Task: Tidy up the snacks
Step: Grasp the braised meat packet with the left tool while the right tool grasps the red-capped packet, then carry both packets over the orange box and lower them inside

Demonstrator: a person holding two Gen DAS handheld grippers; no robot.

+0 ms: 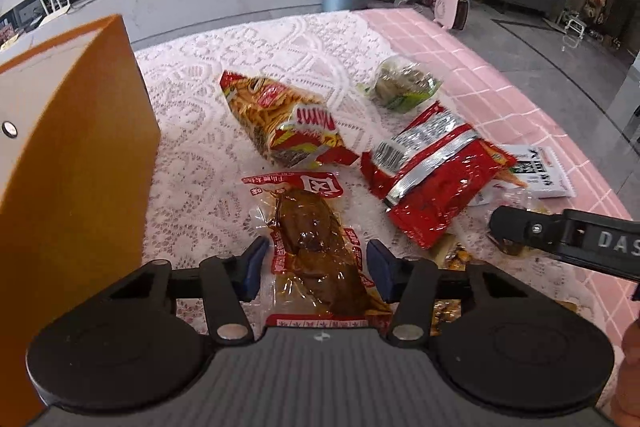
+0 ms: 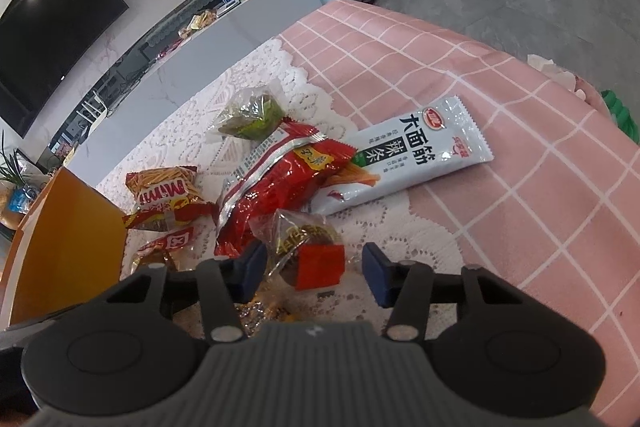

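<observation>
Straddling a brown meat packet [image 1: 316,247] on the lace cloth [image 1: 208,147], the left gripper [image 1: 316,269] gapes wide (orange box [image 1: 80,147] beside it); the right gripper [image 2: 314,269], equally spread, flanks a clear snack pouch [image 2: 304,239].

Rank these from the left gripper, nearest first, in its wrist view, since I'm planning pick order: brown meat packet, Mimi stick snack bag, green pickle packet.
1. brown meat packet, between the left gripper fingers.
2. Mimi stick snack bag, beyond it, mid-table.
3. green pickle packet, farthest, right.

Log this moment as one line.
left gripper: open, straddling brown meat packet | right gripper: open over red-label packet | orange box: left
</observation>
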